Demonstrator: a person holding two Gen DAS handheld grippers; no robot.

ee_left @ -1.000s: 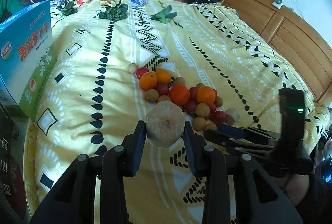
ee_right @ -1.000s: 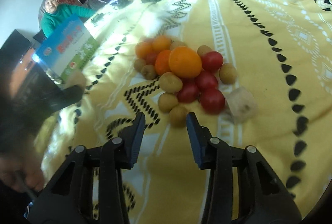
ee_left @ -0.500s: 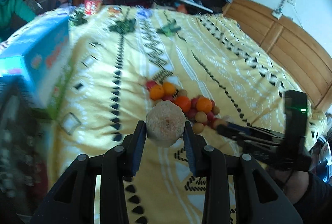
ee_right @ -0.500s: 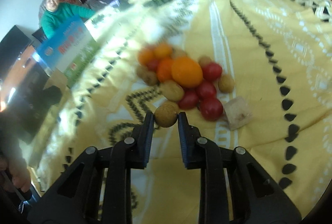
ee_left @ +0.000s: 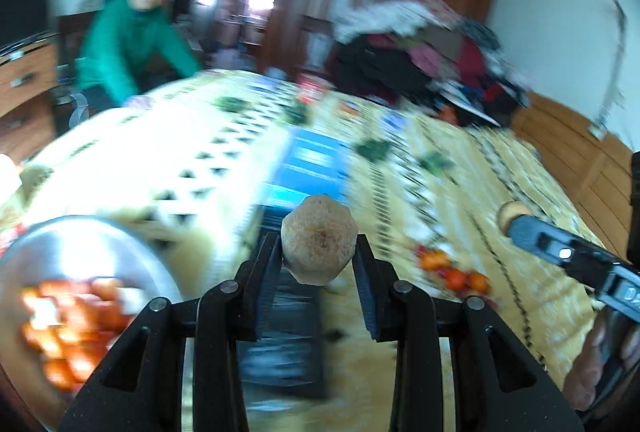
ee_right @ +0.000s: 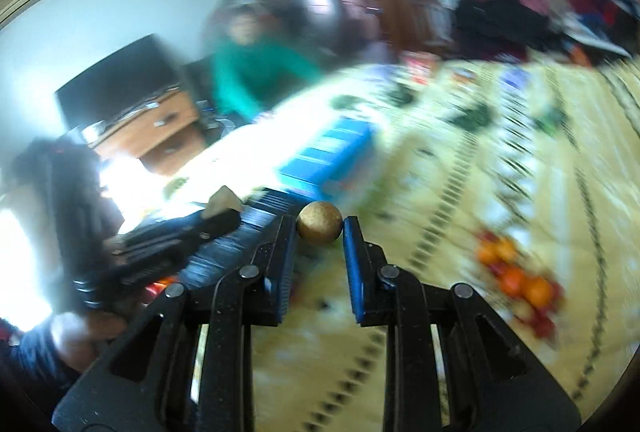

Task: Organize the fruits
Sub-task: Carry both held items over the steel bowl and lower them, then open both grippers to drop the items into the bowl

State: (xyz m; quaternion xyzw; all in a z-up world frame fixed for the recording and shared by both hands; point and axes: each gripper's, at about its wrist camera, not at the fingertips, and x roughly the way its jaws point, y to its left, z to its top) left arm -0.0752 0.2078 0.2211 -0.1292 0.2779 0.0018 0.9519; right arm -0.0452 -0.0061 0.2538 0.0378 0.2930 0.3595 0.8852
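Note:
My left gripper [ee_left: 319, 264] is shut on a pale, round, rough cut piece of fruit [ee_left: 319, 238] and holds it in the air. My right gripper [ee_right: 319, 232] is shut on a small brown round fruit [ee_right: 319, 222], also lifted; it shows in the left wrist view [ee_left: 513, 211] at the right. The fruit pile [ee_left: 450, 270] of oranges and red fruits lies on the yellow bedspread, also in the right wrist view [ee_right: 516, 282]. A metal bowl [ee_left: 120, 244] with orange-red fruits sits at lower left. Both views are blurred.
A blue box [ee_left: 310, 167] lies on the patterned bedspread [ee_left: 460, 199] ahead. A person in a green sweater [ee_left: 128, 43] sits beyond the bed. Clothes are piled [ee_left: 420, 51] at the far end. A wooden headboard [ee_left: 576, 147] runs along the right.
Both grippers have swung left and up, away from the fruit pile. The right gripper shut on the small brown fruit and lifted it. The metal bowl has come into the left view.

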